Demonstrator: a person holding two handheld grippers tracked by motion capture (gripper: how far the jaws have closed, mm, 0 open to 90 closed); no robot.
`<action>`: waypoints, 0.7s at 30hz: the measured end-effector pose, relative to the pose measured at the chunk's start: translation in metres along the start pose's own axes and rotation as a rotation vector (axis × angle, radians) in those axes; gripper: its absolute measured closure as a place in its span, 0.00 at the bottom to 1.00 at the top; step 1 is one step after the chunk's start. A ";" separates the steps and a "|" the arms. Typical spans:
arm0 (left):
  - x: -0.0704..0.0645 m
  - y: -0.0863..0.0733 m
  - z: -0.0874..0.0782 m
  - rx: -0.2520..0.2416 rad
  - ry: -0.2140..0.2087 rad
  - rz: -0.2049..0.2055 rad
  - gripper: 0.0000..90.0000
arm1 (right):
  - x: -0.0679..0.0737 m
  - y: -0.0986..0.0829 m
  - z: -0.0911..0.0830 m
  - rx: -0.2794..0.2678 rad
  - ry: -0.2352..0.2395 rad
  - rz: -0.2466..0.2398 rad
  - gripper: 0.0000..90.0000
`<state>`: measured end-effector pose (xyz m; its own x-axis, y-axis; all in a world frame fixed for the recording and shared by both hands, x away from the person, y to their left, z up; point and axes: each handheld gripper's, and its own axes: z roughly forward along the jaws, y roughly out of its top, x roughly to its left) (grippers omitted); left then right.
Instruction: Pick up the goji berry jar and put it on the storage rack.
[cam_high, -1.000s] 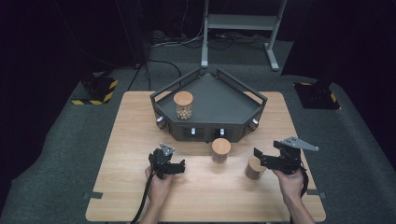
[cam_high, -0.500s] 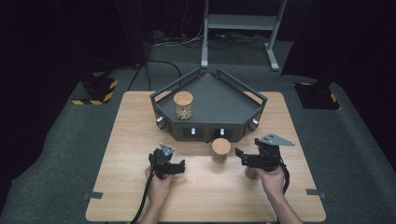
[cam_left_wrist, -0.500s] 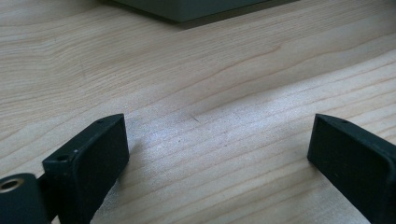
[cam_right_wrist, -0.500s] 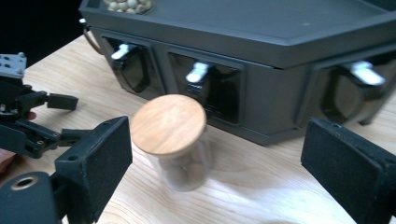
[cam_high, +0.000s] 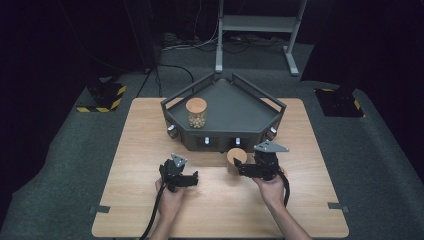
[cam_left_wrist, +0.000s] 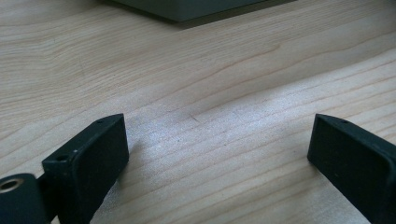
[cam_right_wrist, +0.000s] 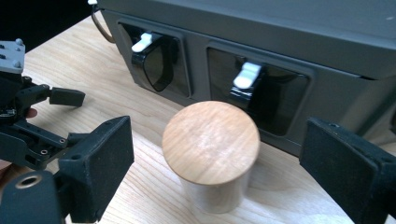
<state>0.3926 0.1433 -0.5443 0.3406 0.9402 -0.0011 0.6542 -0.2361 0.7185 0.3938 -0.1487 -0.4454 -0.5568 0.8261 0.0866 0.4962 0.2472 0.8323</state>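
A low jar with a round wooden lid stands on the table just in front of the dark five-sided tray. In the right gripper view this jar sits between and a little beyond my wide-apart jaws, untouched. My right gripper is open and points left at it. A taller jar with a wooden lid and pale nuts inside stands in the tray's left part. My left gripper rests low over bare wood, open and holding nothing.
The tray's front wall carries recessed windows with white latches, close behind the jar. My left gripper shows at the left edge of the right gripper view. Bare tabletop lies left of the tray.
My right gripper has moved left and forward to the jar in front of the tray. A second jar that stood beside that gripper is now covered by the hand. The left gripper stayed put.
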 end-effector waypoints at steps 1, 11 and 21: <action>0.000 0.000 0.000 0.000 0.000 0.000 0.06 | 0.002 0.000 0.002 0.002 -0.002 -0.004 0.11; 0.000 0.000 0.000 0.000 -0.001 0.001 0.06 | 0.013 -0.003 0.019 0.040 -0.049 -0.019 0.12; 0.000 0.000 0.000 0.000 -0.002 0.002 0.06 | 0.021 -0.008 0.033 0.075 -0.091 -0.024 0.11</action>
<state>0.3923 0.1433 -0.5444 0.3431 0.9393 -0.0014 0.6534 -0.2376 0.7188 0.3997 -0.1170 -0.4685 -0.5081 0.8612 0.0144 0.5339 0.3018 0.7898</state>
